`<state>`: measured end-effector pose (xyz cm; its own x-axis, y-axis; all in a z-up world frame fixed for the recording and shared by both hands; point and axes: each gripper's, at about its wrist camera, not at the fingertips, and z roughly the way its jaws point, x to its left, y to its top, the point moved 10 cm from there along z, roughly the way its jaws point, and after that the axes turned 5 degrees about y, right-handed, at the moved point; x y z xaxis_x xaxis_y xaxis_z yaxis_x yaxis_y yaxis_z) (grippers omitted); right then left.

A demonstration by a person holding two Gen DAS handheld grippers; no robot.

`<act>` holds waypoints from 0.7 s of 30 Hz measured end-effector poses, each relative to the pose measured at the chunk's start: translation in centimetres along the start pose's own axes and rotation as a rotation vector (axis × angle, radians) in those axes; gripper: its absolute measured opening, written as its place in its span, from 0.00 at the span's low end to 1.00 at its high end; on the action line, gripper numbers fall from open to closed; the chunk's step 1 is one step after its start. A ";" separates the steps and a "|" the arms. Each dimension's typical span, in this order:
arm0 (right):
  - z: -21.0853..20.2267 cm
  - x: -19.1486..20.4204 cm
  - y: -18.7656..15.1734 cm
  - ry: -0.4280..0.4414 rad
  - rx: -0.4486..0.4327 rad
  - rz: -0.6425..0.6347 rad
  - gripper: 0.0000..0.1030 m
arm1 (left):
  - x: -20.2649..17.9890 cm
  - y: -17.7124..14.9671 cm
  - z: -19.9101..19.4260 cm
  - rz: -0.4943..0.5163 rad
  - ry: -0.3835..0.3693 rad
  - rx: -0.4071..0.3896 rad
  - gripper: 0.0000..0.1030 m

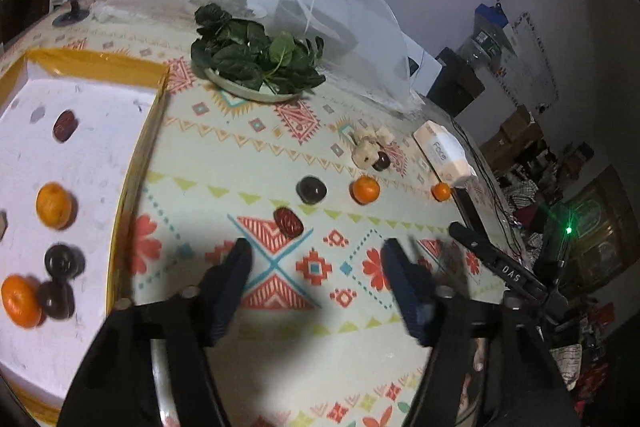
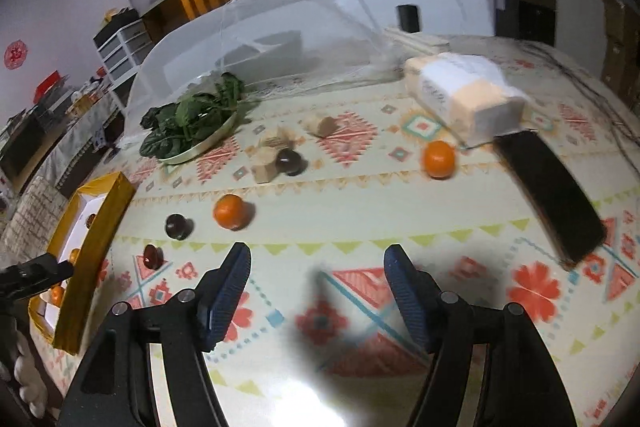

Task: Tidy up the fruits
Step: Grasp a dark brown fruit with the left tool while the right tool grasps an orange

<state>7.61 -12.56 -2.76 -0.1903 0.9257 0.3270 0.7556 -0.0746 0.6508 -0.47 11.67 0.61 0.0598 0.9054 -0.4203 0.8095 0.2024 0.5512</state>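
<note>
Meanwhile, both grippers hung over the patterned tablecloth [image 2: 400, 187] with nothing between their jaws: the left gripper [image 1: 316, 255] parted near a red date [image 1: 287, 222], the right gripper [image 2: 316, 259] spread wide. A dark plum [image 1: 311, 189] and two tangerines [image 1: 365, 189] lay loose on the cloth. Inside the yellow-rimmed box [image 1: 136, 163] at left sat tangerines, dark plums and a date. A plate of spinach [image 1: 256, 61] stood beyond, beside a mesh food cover [image 1: 340, 11].
</note>
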 end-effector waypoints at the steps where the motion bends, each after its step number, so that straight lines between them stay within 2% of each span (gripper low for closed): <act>1: 1.1 0.7 0.2 0.014 0.014 -0.010 0.71 | 0.3 0.5 0.2 -0.002 0.014 -0.007 0.57; 7: 6.8 5.0 1.1 0.062 0.075 -0.085 0.71 | 1.5 2.6 2.0 -0.033 0.048 0.003 0.55; 12: 9.8 5.9 1.1 0.062 0.104 -0.088 0.66 | 1.1 3.5 4.8 -0.001 0.072 0.047 0.55; 18: 10.6 5.9 1.1 0.071 0.102 -0.089 0.53 | 0.2 3.6 8.4 0.020 0.060 0.104 0.55; 20: 10.7 6.0 1.2 0.070 0.096 -0.095 0.46 | 0.2 3.6 9.2 0.013 0.048 0.115 0.55; 21: 10.7 6.0 1.2 0.079 0.096 -0.092 0.38 | 0.2 3.6 9.4 0.013 0.048 0.119 0.55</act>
<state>14.10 -3.12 -7.37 -0.3072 0.8946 0.3246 0.7884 0.0482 0.6133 7.97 9.03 -4.27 0.0452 0.9250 -0.3773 0.8728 0.1472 0.4654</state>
